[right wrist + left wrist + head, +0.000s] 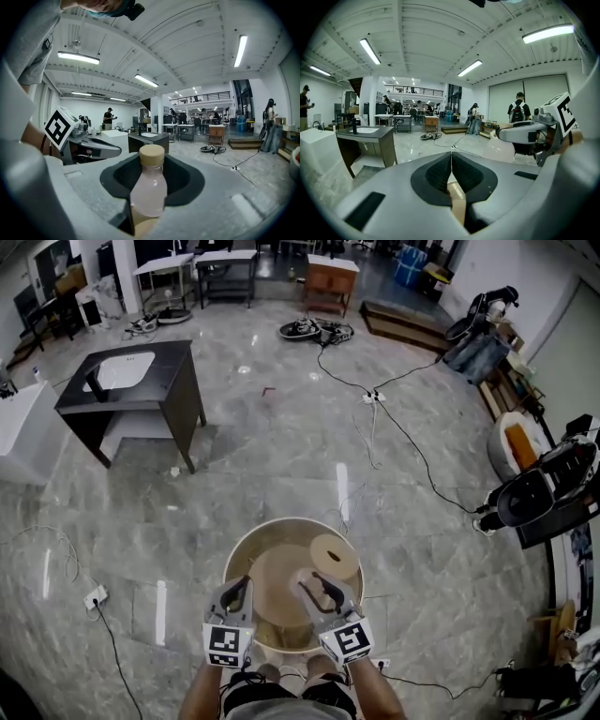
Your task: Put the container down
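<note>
Head view looks down on a round beige container [293, 520] carried above the glossy stone floor [281, 427], and the hazards line up across it.

Left of the container, a power strip [95, 597] and its black cable [117, 652] lie on the floor. Lowering the container that way could land it on the lead and leave it rocking, or a foot could catch the cable.

At the container's near-left rim the left tool [241, 592] is closed on the thin wall. The left gripper view shows its pads [436, 173] meeting with a beige edge pinched between them. This looks like the only grip on the container, and it sits off to one side. The container may therefore swing or slide out of the pads if it is lowered fast or allowed to tilt.

A loose beige disc [335, 559] lies inside the container toward its far right. It could slide and shift the weight.

Over the container's middle, the right tool [317, 587] is clamped on a capped bottle [149, 187] of pale pink liquid. The right gripper view shows the bottle upright between the jaws. It could knock the rim or slip as both hands go down.

Beyond the container to the right, another black cable [412, 453] crosses the floor, a second thing to avoid when choosing the landing spot.
</note>
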